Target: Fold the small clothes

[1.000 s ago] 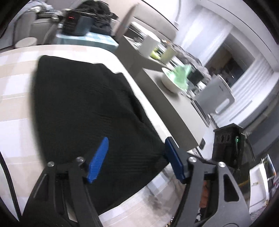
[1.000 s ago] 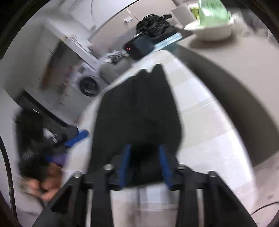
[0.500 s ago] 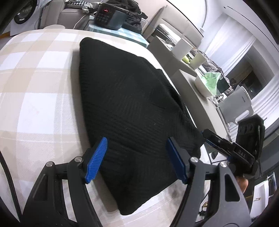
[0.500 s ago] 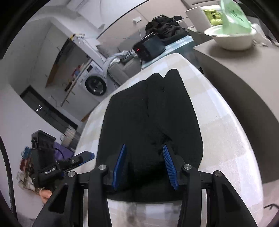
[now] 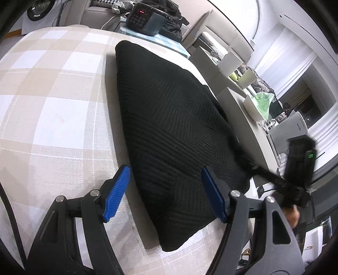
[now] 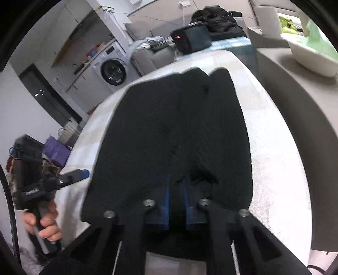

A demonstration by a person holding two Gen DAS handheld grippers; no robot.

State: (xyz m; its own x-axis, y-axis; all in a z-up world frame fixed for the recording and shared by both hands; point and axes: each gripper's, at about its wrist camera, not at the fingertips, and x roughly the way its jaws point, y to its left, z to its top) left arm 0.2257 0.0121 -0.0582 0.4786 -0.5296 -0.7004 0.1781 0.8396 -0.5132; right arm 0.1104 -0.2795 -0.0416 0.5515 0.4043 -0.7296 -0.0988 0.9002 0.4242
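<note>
right gripper [image 6: 176,201] tilted down, jaws pinching black garment [image 6: 179,135]

Black knit garment [image 5: 169,131] on checked cloth [image 5: 52,105]

behind your checked worktop [image 5: 52,101] you have a dark red-lit appliance [image 5: 145,18], a washing machine [image 6: 113,72] and a white bowl [image 6: 312,61].

Black ribbed knit garment [image 6: 173,131]: near hem hidden behind the right tongs [image 6: 176,201], blue pads [image 6: 166,198] motion-blurred, grip point indistinct. White bowl with green contents [image 6: 312,57]: blurred, cut by right edge. Red digits on dark box appliance [image 5: 145,18]: too small to read.
</note>
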